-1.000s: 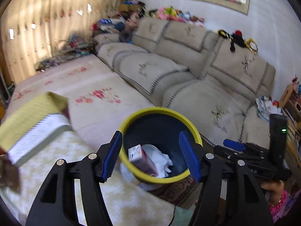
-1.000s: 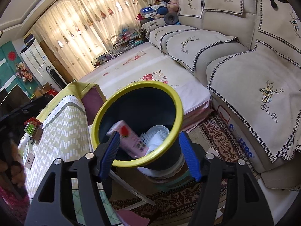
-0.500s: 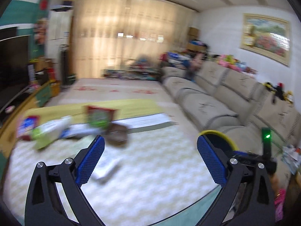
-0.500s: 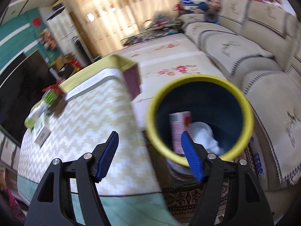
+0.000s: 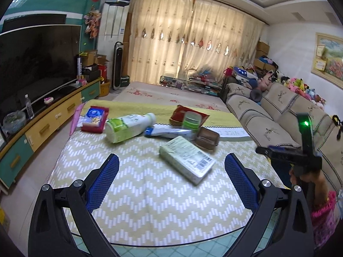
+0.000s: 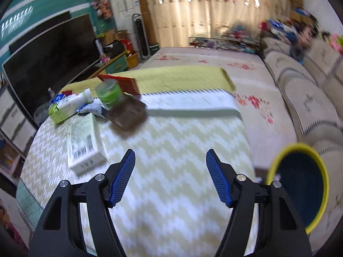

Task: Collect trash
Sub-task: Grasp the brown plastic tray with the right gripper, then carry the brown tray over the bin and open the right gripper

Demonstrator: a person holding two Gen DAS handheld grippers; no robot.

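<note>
My left gripper (image 5: 171, 171) is open and empty above the near part of the table (image 5: 150, 203). A pale green box (image 5: 186, 159) lies just ahead, between its fingers. Behind it lie a green-and-white bottle (image 5: 126, 127), a brown tin (image 5: 207, 138), a green cup (image 5: 191, 121), a tube (image 5: 167, 131), a red packet (image 5: 188, 112) and a blue-and-red pack (image 5: 95, 118). My right gripper (image 6: 170, 180) is open and empty over the table; the box (image 6: 83, 143) lies to its left. The yellow-rimmed trash bin (image 6: 300, 186) stands off the table's right edge.
A sofa (image 5: 278, 115) runs along the right side. A TV (image 5: 36, 60) on a low cabinet (image 5: 42, 126) stands at the left. Curtains (image 5: 193, 42) and clutter fill the far end. The right gripper's body (image 5: 300, 156) shows at the right of the left wrist view.
Both grippers have swung away from the trash bin to the left and now face the table with the trash on it. Both stay open and empty.
</note>
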